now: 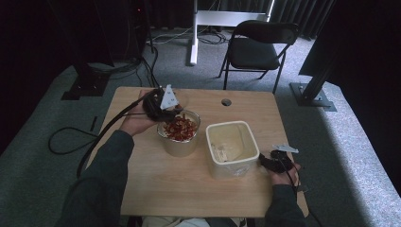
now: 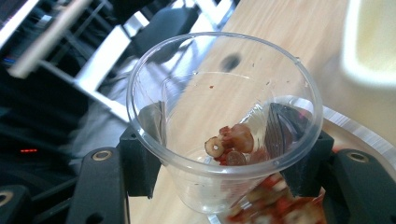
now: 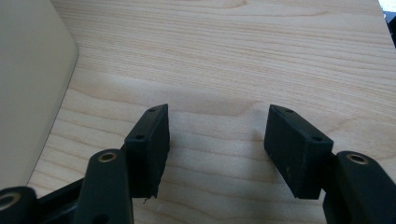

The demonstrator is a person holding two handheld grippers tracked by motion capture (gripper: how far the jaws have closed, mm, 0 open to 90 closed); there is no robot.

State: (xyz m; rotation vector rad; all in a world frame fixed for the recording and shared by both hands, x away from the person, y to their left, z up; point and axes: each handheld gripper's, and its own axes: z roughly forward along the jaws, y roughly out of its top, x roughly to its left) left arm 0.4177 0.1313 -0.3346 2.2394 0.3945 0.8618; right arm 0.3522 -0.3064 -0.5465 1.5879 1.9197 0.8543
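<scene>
My left gripper (image 1: 166, 109) is shut on a clear plastic cup (image 2: 224, 88), its black pads (image 2: 142, 156) pressing on both sides of the wall. The cup is tilted over a round tub (image 1: 178, 142) heaped with red dried pieces (image 1: 180, 127). A few red and tan pieces (image 2: 232, 144) still lie inside the cup, and more red pieces (image 2: 266, 205) show blurred below it. My right gripper (image 3: 217, 140) stands open and low over the wooden table (image 3: 233, 56), nothing between its jaws, just right of a cream square container (image 1: 231, 147).
The cream container's (image 3: 28, 84) wall stands close at the left of my right gripper. The table (image 1: 189, 189) has a small round hole (image 1: 226, 101) near its far edge. A black folding chair (image 1: 257, 47) stands on the carpet beyond. A cable (image 1: 101, 135) trails off the table's left side.
</scene>
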